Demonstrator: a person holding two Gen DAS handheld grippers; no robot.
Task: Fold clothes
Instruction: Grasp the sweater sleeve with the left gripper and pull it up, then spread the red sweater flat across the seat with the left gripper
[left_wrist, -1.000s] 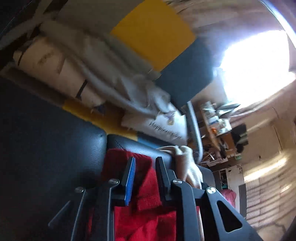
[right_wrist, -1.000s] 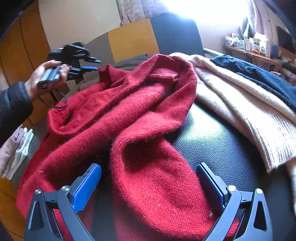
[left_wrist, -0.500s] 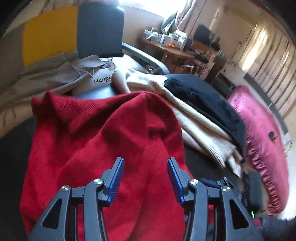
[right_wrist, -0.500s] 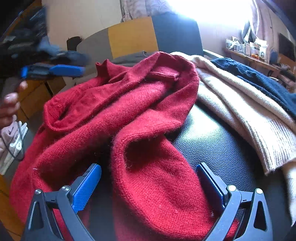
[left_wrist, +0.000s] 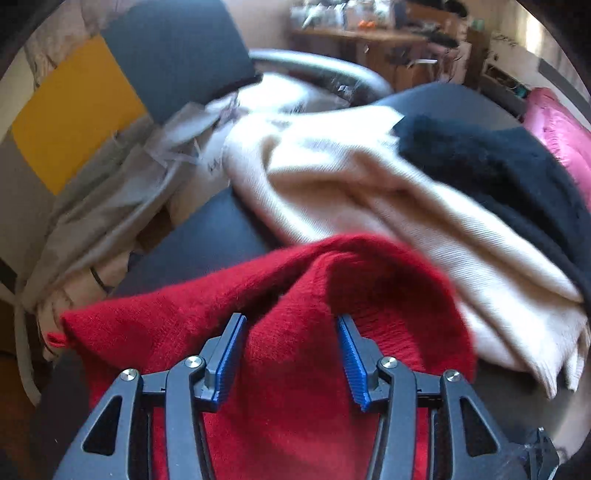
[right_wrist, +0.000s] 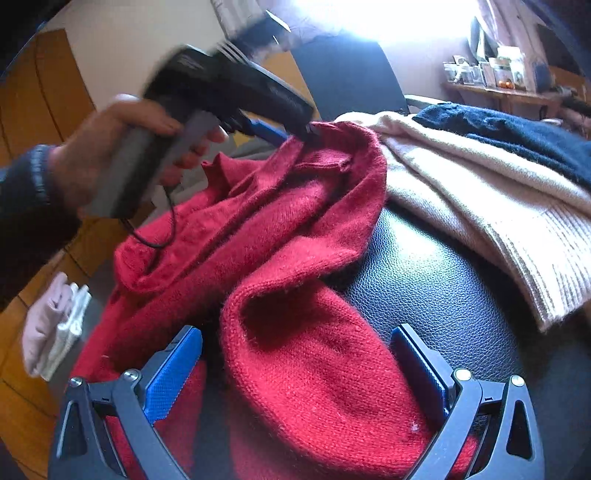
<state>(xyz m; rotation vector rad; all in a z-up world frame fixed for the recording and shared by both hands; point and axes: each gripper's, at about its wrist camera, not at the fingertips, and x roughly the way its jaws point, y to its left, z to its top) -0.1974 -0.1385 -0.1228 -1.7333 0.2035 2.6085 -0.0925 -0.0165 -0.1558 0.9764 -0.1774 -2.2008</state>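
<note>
The left gripper (left_wrist: 291, 354), jaws apart, straddles a raised fold of the fuzzy red knit sweater (right_wrist: 295, 236), crumpled on the black leather seat (right_wrist: 436, 280). The right gripper (right_wrist: 295, 373) gapes around its near fold.

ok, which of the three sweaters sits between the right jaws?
The red sweater: its fold lies between the open right jaws. The cream sweater and the navy sweater lie farther off, to the right.
</note>
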